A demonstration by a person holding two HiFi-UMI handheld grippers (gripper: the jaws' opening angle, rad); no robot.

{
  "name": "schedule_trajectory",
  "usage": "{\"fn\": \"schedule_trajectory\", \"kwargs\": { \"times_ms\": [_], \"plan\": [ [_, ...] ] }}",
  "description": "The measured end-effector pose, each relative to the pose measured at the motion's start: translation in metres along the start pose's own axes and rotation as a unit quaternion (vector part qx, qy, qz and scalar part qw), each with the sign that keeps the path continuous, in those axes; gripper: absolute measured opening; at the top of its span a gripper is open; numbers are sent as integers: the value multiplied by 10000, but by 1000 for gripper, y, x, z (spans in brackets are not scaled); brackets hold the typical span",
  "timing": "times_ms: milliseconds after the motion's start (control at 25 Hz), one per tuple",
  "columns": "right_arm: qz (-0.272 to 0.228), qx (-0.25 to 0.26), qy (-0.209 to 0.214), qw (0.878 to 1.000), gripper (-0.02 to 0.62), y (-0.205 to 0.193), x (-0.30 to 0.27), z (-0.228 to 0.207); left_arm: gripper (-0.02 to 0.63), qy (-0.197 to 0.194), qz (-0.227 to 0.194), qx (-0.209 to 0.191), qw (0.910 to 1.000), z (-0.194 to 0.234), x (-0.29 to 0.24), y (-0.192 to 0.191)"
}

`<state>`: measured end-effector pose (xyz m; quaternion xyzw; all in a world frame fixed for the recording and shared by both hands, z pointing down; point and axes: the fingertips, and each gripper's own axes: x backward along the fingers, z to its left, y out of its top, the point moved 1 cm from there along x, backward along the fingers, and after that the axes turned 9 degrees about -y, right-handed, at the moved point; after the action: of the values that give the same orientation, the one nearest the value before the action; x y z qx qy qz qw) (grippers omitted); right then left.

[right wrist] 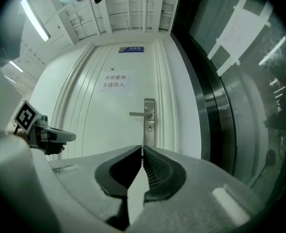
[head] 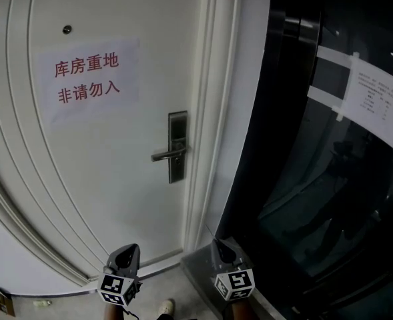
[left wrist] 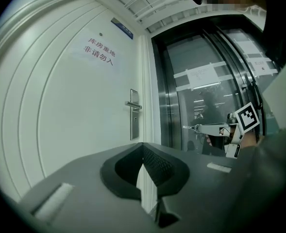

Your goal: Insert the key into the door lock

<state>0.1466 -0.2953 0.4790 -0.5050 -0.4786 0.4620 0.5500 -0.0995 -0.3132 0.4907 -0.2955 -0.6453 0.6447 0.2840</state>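
A white door (head: 103, 172) bears a metal lock plate (head: 177, 145) with a lever handle (head: 167, 155). In the right gripper view the keyhole (right wrist: 149, 128) sits just under the handle, straight ahead and some way off. My right gripper (right wrist: 143, 147) is shut on a small key whose thin tip (right wrist: 143, 142) pokes out between the pads. In the left gripper view the key (left wrist: 187, 127) juts from the right gripper (left wrist: 203, 128) toward the door. My left gripper (left wrist: 143, 147) is shut and holds nothing. Both the left gripper (head: 129, 251) and the right gripper (head: 221, 247) hang low, short of the door.
A paper sign (head: 89, 77) with red characters is stuck on the door. Right of the white door frame (head: 209, 125) stands a dark glass panel (head: 329, 179) with a taped notice (head: 376, 102). A shoe (head: 164, 307) shows on the floor between the grippers.
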Motion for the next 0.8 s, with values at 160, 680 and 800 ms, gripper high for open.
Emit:
{"fn": "schedule_trajectory", "kwargs": {
  "times_ms": [160, 680, 800],
  "plan": [
    [-68, 222, -19, 9997, 12, 6, -25, -2, 2, -82, 28, 44, 10000, 18, -16, -1],
    [-338, 1694, 163, 9848, 11, 32, -103, 3, 2, -157, 187, 282, 9993, 60, -45, -19],
    [-392, 2050, 194, 9778, 11, 36, -123, 1, 2, -165, 230, 274, 9992, 67, -52, -23]
  ]
}}
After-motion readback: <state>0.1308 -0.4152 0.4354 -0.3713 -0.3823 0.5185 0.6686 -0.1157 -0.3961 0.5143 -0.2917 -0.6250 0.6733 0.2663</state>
